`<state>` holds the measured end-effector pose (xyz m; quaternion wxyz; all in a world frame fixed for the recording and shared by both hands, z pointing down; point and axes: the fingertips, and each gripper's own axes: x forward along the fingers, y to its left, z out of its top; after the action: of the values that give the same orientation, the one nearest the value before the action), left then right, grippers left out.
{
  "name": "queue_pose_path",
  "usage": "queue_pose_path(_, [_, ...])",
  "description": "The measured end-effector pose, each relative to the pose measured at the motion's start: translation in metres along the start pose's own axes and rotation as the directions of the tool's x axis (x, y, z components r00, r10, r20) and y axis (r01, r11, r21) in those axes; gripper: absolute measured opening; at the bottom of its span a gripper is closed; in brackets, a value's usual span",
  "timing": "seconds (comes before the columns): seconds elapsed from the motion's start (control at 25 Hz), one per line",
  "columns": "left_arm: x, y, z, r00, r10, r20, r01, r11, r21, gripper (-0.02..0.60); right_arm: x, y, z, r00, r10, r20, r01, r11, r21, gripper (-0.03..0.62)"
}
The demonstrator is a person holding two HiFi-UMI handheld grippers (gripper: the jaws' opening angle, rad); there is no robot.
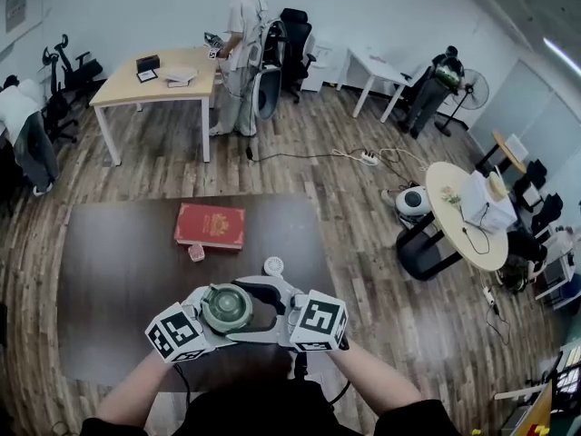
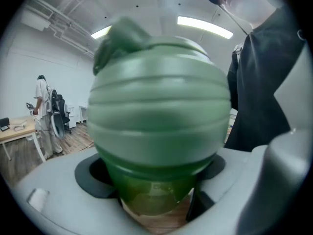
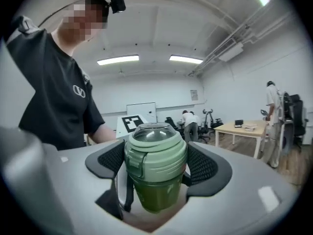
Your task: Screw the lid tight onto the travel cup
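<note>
Wood-plank floor runs through the white-walled office we look down on. A dark brown table fills the near left and middle. Far left stands a pale wooden desk with a few things on it, and a person stands at its right end beside black office chairs. At the right a round table carries a white bag. A second person stands far right near a pedestal fan. A white power strip trails its cord across the floor between them.

On the dark table lies a red book. A small pinkish item sits just near of it and a small white round piece a little to the right.

Over the table's near edge we hold the green travel cup upright between both tools. Our left gripper is clamped on the cup's translucent body below the lid. Our right gripper has its mesh pads pressed to either side of the pale green lid, which sits on the cup's top under a clear dome.
</note>
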<state>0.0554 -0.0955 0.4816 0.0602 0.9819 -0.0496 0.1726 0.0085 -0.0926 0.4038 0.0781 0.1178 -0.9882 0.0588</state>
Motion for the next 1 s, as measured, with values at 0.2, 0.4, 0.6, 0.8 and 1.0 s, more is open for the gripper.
queue_pose_path(0.2, [0.005,0.02,-0.011,0.995,0.102,-0.018,-0.102,0.995,0.009,0.423,0.004,-0.017,-0.01,0.893,-0.45,-0.02,0.45,0.887,0.107,0.411])
queue_pose_path(0.4, [0.011,0.019,-0.004,0.993,0.115,-0.009,-0.115,0.993,-0.014,0.423,-0.004,-0.02,-0.008,0.764,-0.642,-0.065,0.644,0.75,0.154,0.41])
queue_pose_path(0.6, [0.005,0.023,0.0,0.994,0.11,0.012,-0.109,0.993,-0.051,0.423,-0.004,-0.013,0.001,0.88,-0.474,0.04,0.467,0.876,0.117,0.416])
queue_pose_path(0.8, [0.0,0.01,0.005,0.999,0.047,0.004,-0.047,0.999,-0.019,0.423,-0.023,-0.003,0.011,0.973,-0.212,0.088,0.211,0.977,0.025,0.417])
queue_pose_path(1.0, [0.001,-0.019,0.012,0.997,-0.073,-0.013,0.074,0.997,0.011,0.423,-0.028,0.008,0.012,0.992,0.12,0.026,-0.12,0.993,-0.019,0.417])
